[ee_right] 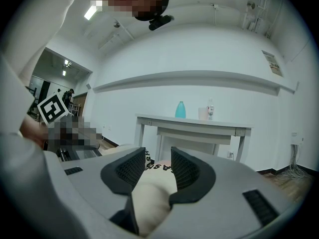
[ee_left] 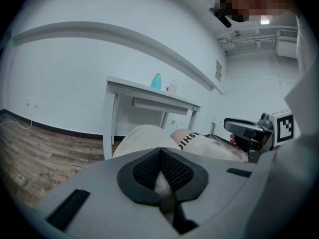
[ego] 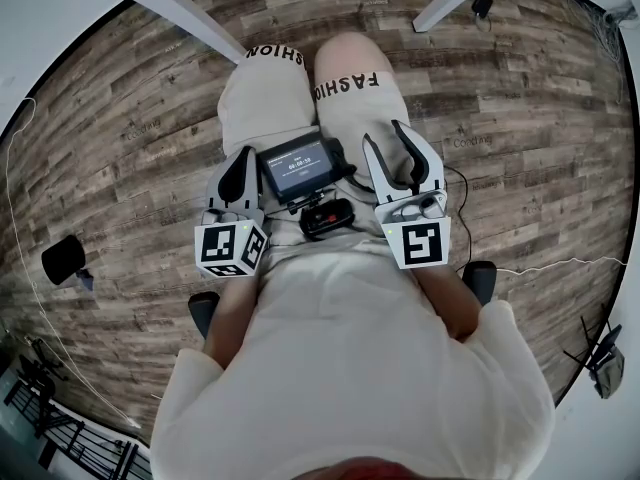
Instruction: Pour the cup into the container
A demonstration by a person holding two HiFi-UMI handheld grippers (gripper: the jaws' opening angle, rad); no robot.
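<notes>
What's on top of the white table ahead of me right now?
A teal bottle, a pale cup and a small clear bottle stand on the table. From this low angle its top surface is hidden, so anything flat there cannot be seen.

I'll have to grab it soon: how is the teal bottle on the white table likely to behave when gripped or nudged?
The teal bottle stands upright, taller than wide and narrowing upward, so a high nudge might tip it. It looks like smooth plastic, so probably light and somewhat slippery; how full it is cannot be told from here.
</notes>
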